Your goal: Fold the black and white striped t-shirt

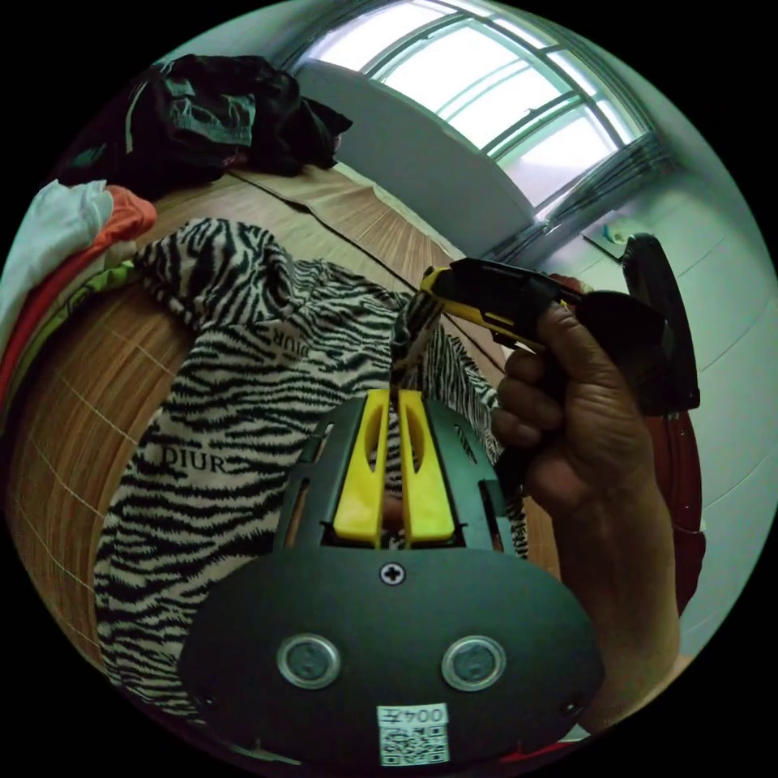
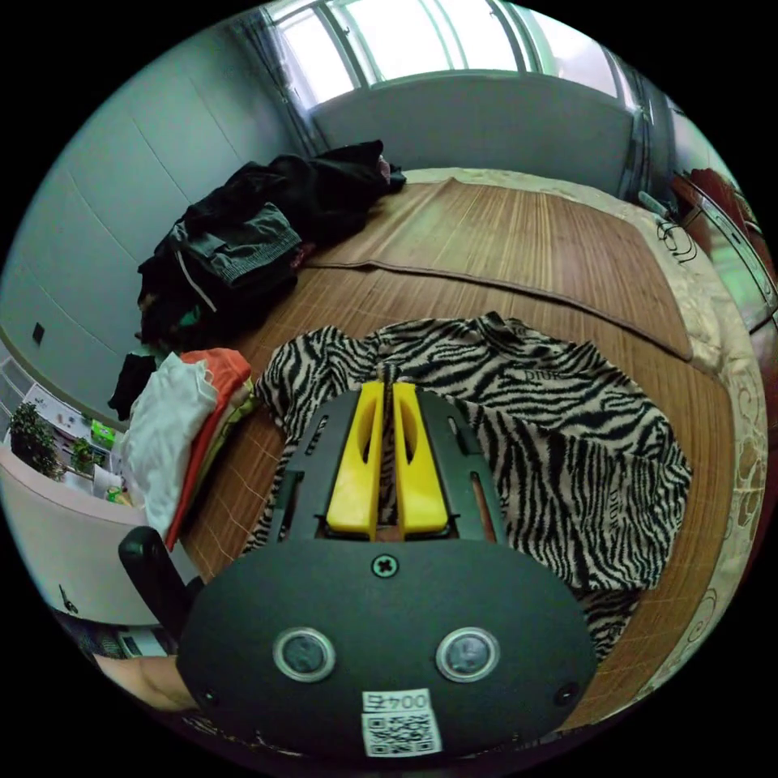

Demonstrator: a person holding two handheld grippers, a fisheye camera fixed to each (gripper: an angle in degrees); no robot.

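Observation:
The black and white striped t-shirt [image 1: 243, 405] lies spread on a bamboo mat [image 1: 89, 389]. In the left gripper view, my left gripper [image 1: 393, 395] is shut on a raised fold of its cloth. Just above it, a hand [image 1: 583, 421] holds my right gripper [image 1: 429, 293], which pinches the same lifted strip of fabric. In the right gripper view, my right gripper [image 2: 387, 387] is shut with striped cloth between its yellow jaws, near the t-shirt's [image 2: 551, 438] left edge. The rest of the shirt spreads flat to the right.
A heap of dark clothes [image 2: 243, 235] lies at the far left of the mat [image 2: 519, 235]. A folded stack of white and orange garments [image 2: 182, 421] sits beside the shirt. A window [image 2: 438, 40] and a wall stand beyond the bed.

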